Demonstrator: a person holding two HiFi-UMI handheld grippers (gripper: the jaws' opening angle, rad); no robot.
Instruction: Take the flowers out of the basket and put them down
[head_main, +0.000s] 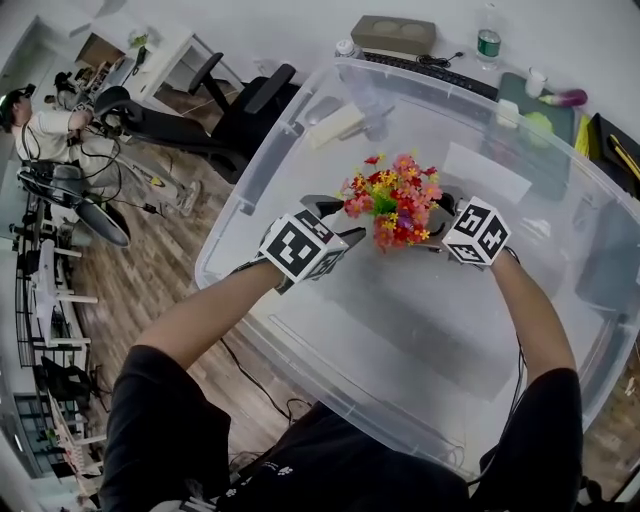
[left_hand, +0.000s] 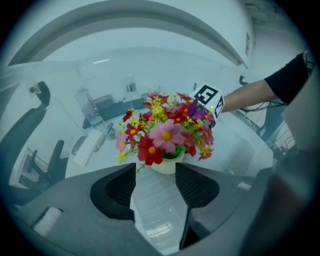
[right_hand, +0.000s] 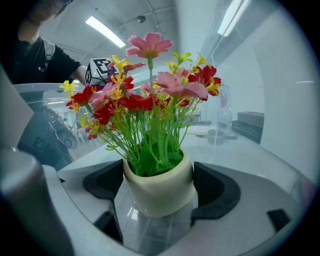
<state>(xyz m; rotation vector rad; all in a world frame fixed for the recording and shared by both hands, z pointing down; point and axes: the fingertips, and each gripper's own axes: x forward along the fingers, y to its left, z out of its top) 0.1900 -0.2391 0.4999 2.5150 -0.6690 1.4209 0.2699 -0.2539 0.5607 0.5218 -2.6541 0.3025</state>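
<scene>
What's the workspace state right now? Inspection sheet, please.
Surface: clear bin on a desk; apart from the pot and grippers, nothing seen inside.
Job's things: flowers upright in a cream pot, inside the bin; can't tell if the pot is lifted.
Clutter: keyboard, bottle and box behind the bin.
Grippers: right gripper closed on the pot; left gripper open, nothing between its jaws, pot just beyond its tips.
Cables: one cable on the floor under the bin's left edge.
Surroundings: office chairs, a person at far left.
</scene>
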